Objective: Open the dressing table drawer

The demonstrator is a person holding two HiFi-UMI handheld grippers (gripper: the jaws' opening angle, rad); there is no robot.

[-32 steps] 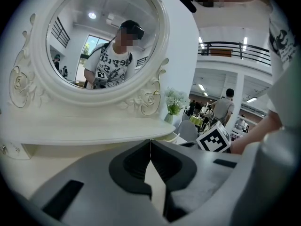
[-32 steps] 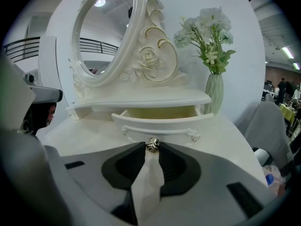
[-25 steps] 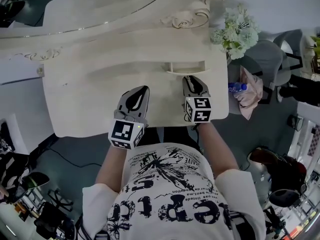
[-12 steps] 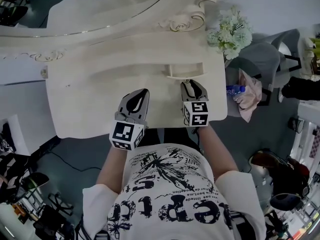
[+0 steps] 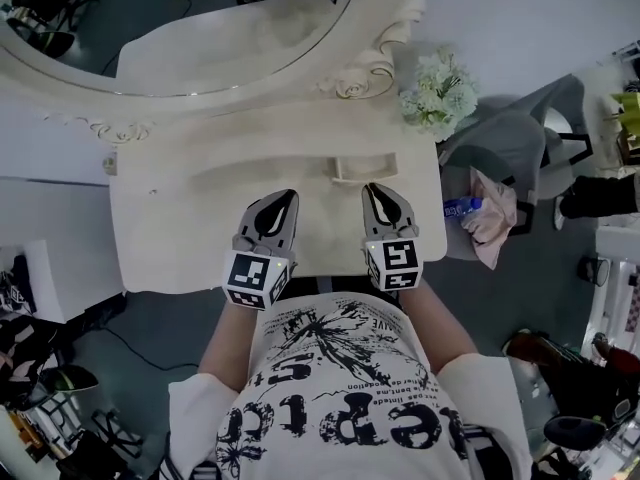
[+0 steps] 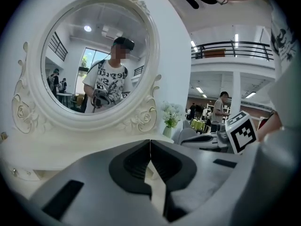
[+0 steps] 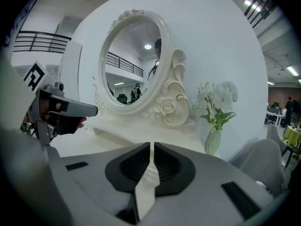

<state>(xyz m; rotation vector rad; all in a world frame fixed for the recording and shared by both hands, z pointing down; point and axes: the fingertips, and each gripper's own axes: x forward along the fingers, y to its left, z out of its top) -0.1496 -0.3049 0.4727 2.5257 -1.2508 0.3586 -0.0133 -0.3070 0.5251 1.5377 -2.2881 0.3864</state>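
On the right claw point(image 7: 151, 147): closing, just a thin slit left, nothing inside. On the left claw point(image 6: 150, 142): shut tight, tips touching, nothing held. Both side by side over the near edge of the table point(image 5: 170, 238), pointing far. Just past the right claw: the drawer point(image 5: 368, 168), small, poking out a little from the low shelf under the mirror point(image 5: 200, 28); hard to tell if touching the claw. Farther right, at the far right corner of the table: white flowers point(image 5: 437, 93) in a vase. Right of the table, off it: a grey chair point(image 5: 515, 133) with a pink cloth point(image 5: 495, 203). Nearest of all, below the claws: the person's white shirt point(image 5: 330, 388) with black print.
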